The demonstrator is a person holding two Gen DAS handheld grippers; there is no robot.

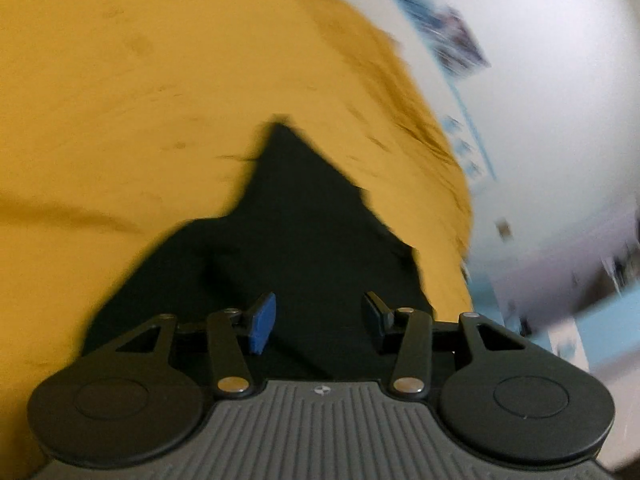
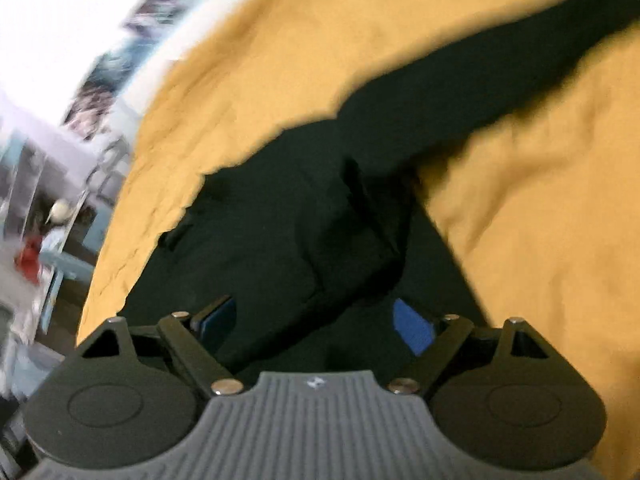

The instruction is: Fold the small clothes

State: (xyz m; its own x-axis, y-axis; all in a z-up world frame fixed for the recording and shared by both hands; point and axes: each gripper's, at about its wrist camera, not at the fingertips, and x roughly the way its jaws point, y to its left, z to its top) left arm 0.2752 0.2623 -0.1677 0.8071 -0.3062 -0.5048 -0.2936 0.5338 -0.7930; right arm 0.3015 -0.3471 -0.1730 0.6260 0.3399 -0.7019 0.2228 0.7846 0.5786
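A small dark green, almost black garment [image 1: 296, 224] lies on a mustard-yellow cloth [image 1: 140, 100]. In the left wrist view my left gripper [image 1: 318, 320] hangs open just above the garment, with one blue pad [image 1: 262, 322] showing and nothing between the fingers. In the right wrist view my right gripper [image 2: 316, 320] is open, and a raised fold of the same garment [image 2: 340, 216] lies between and just ahead of its fingers. A long sleeve-like strip [image 2: 520, 64] runs to the upper right over the yellow cloth [image 2: 540, 220]. Both views are motion-blurred.
The yellow cloth's edge drops off at the right of the left wrist view [image 1: 460, 200] and at the left of the right wrist view [image 2: 120, 240]. Beyond it lies a blurred white and light-blue room with shelves [image 2: 48, 200].
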